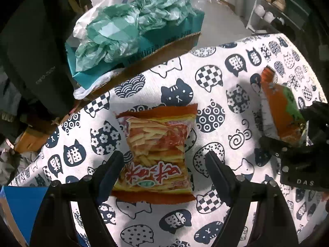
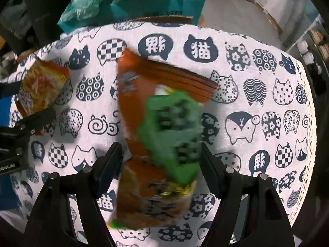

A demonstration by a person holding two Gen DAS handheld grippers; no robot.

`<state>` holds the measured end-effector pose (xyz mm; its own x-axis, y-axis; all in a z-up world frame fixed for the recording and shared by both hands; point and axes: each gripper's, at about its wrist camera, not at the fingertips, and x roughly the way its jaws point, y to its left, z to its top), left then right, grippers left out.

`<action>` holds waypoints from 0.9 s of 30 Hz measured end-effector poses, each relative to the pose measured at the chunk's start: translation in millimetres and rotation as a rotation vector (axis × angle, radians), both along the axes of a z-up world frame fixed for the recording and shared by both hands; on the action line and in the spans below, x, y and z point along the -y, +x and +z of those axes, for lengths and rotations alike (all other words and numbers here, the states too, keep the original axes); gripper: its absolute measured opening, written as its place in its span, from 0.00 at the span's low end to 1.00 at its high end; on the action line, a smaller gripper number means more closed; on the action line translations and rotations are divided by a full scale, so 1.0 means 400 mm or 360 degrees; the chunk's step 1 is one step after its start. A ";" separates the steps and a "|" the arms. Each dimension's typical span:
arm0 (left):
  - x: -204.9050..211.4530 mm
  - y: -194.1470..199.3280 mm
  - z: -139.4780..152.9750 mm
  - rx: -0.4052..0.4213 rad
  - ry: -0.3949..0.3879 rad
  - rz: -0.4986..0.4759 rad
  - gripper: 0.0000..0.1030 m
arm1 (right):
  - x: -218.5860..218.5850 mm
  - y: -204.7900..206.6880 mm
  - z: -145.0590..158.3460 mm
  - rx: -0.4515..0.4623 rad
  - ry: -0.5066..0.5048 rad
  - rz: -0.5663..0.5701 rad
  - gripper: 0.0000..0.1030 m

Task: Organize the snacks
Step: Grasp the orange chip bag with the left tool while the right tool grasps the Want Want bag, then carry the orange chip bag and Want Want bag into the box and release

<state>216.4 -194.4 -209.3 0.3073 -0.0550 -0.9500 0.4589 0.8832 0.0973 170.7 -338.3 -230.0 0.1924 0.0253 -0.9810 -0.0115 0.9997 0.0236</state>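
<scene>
- Left gripper [image 1: 164,160] points down over the red fries bag [image 1: 158,152]; jaws spread, one each side of the bag, not pressing it yet. Bag lies flat on the cat-print cloth [image 1: 205,107] of the table, printed side up.
- Right gripper [image 2: 161,154] is over the orange-green snack bag [image 2: 162,127], jaws wide on both flanks. Bag is blurred, so can't tell for sure if pads touch it; looks like released jaws w/ the bag between.
- From the left view that second bag sits well apart from the fries bag, toward the right edge of the table.
- Risk 1: puffy air-filled bags. Clenching on the middle may squeeze them out sideways or crush the contents.
- Risk 2: jaws coming down too far could snag the cloth and drag it, shifting both bags.
- Risk 3: slick foil; a shallow pinch near one edge would prob. let the bag swing or slip when lifted.
- Teal box w/ plastic bags [image 1: 131,26] behind the table is not in the way.
</scene>
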 end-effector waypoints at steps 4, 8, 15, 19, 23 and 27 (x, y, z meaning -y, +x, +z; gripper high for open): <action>-0.007 0.008 -0.022 -0.0015 -0.0014 0.0015 0.75 | -0.023 -0.002 -0.011 0.0016 -0.0044 0.0079 0.71; -0.018 0.006 -0.032 -0.0015 -0.0015 0.0009 0.54 | -0.045 -0.009 -0.011 0.0021 -0.0050 0.0126 0.53; -0.040 -0.017 -0.022 0.0007 -0.0009 0.0020 0.46 | -0.066 -0.031 0.015 0.0023 -0.0040 0.0197 0.36; -0.054 -0.052 0.003 0.0025 -0.0012 0.0025 0.46 | -0.088 -0.035 0.037 0.0036 -0.0032 0.0225 0.35; -0.071 -0.095 0.047 0.0060 -0.0022 0.0031 0.46 | -0.109 -0.044 0.073 0.0067 -0.0041 0.0263 0.35; -0.100 -0.139 0.101 0.0110 -0.0024 0.0042 0.46 | -0.135 -0.064 0.111 0.0110 -0.0069 0.0305 0.35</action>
